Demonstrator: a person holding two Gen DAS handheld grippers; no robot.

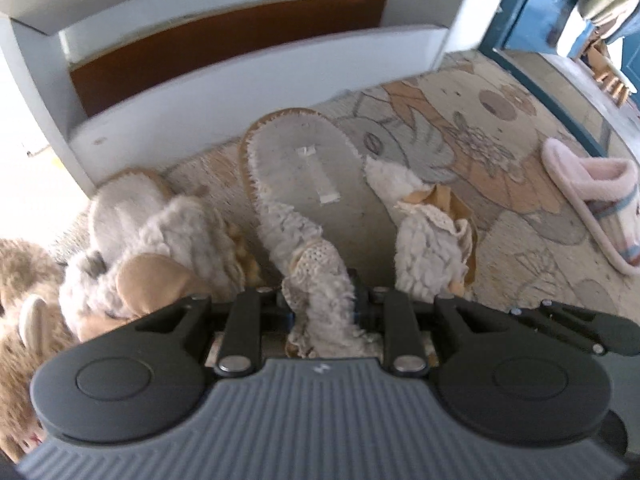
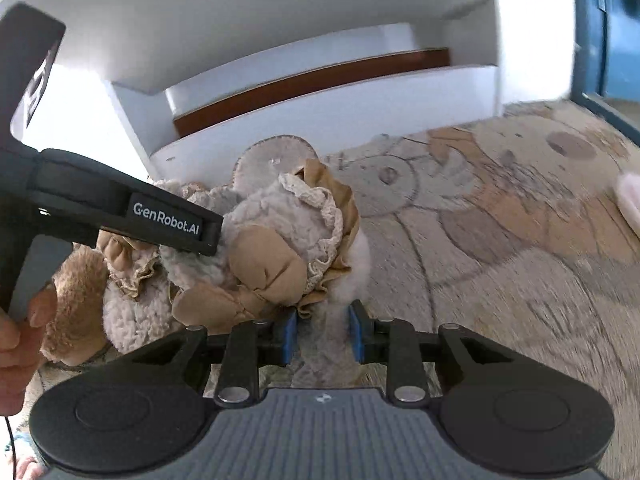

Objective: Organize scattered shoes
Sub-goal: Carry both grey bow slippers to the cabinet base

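Nearest in the left wrist view, the left gripper (image 1: 320, 308) was clenched on the fleecy, lace-edged cuff of a slipper (image 1: 296, 184), whose grey sole faced the camera with the toe pointing away toward the shelf. In the right wrist view the right gripper (image 2: 322, 332) pinched a tuft of white fleece at the edge of what looked like the same slipper (image 2: 280, 236), seen from its tan, puffy top; the left gripper's black finger (image 2: 172, 220) pressed into the fleece on the other side. So both tools appeared to carry one slipper between them, low over the rug (image 1: 500, 208).

Just left of it a matching fleece slipper (image 1: 132, 236) lay on the rug, against the foot of the shelf. A pink slipper (image 1: 596, 196) lay well apart to the right.

Beyond stood the white shelf (image 1: 248, 80) with its low front lip and brown board behind.

To do this step well, the two grips probably needed to move together, since soft fleece can slip out of a narrow pinch. The toe would likely have to clear the front lip before going in, sole turned down, leaving room beside it for its mate.
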